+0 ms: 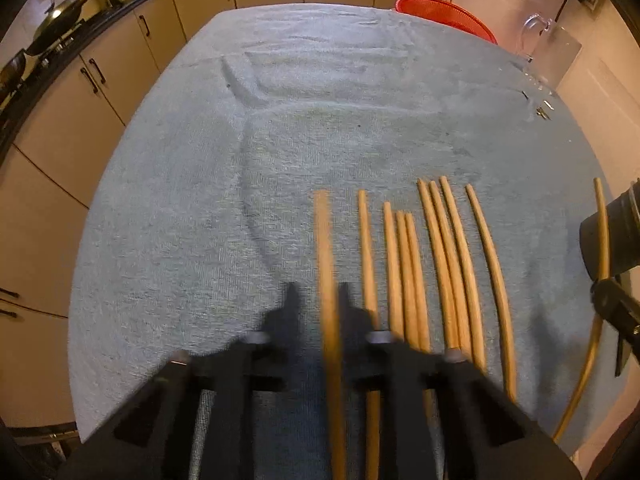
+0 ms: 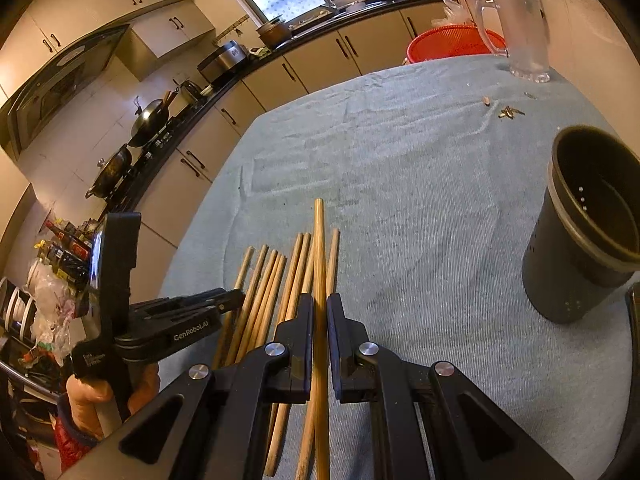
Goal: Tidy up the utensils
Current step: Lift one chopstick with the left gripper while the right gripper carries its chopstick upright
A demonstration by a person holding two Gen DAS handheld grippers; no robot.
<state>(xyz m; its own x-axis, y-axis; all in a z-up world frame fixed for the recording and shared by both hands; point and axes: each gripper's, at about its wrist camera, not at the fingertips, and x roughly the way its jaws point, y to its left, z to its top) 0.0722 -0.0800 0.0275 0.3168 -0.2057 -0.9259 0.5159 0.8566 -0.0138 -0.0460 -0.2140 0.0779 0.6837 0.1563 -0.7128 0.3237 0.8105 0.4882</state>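
One chopstick (image 2: 319,280) is clamped lengthwise between the right gripper (image 2: 320,320) fingers, lifted above the chopstick row (image 2: 276,280) on the blue-towelled tabletop (image 2: 420,200), presumably for the dark holder (image 2: 580,240), while another chopstick (image 1: 327,260) sits between the left gripper (image 1: 316,300) fingers, grip uncertain, kitchen cabinets (image 1: 100,80) beyond.

The table (image 1: 200,184) is bare blue cloth from the left tool (image 1: 316,300) out to its far and left edges. To the right, a row of loose chopsticks (image 1: 444,264) lies side by side, blocking a low sweep that way. In the right wrist view, open cloth runs between the chopsticks and the dark holder (image 2: 584,236), which stands upright near the right edge. A glass jug (image 2: 520,28) and red basket (image 2: 452,44) crowd the far right corner, with small scraps (image 2: 508,112) lying near them.
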